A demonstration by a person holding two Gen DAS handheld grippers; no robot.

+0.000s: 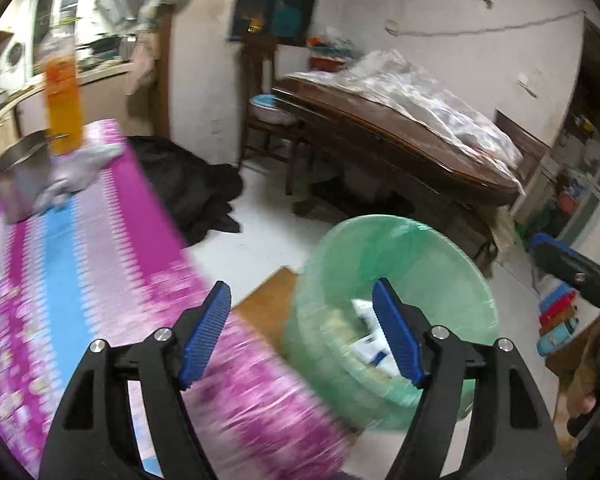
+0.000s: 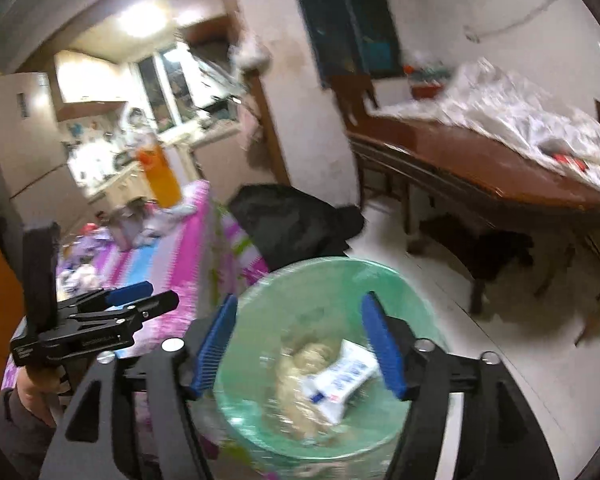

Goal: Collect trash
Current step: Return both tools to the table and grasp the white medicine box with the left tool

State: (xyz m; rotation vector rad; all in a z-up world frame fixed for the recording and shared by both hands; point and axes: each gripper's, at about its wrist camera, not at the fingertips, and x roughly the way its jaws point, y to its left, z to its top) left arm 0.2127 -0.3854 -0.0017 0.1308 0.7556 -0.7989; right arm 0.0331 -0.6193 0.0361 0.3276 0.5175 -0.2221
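A bin lined with a green bag (image 1: 400,264) stands on the floor beside the table; in the right wrist view its rim (image 2: 340,268) is right below me. Inside lie a white and blue wrapper (image 2: 346,374) and crumpled beige trash (image 2: 300,384). My left gripper (image 1: 304,332) is open and empty, over the table edge next to the bin. My right gripper (image 2: 300,344) is open and empty above the bin. The left gripper also shows in the right wrist view (image 2: 140,300), and the right gripper in the left wrist view (image 1: 572,272).
The table has a pink, blue and purple cloth (image 1: 84,264). On it stand an orange bottle (image 1: 62,104), a metal pot (image 1: 20,176) and crumpled white paper (image 1: 76,172). A black bag (image 1: 188,184) lies on the floor. A brown table (image 1: 400,136) carries clear plastic.
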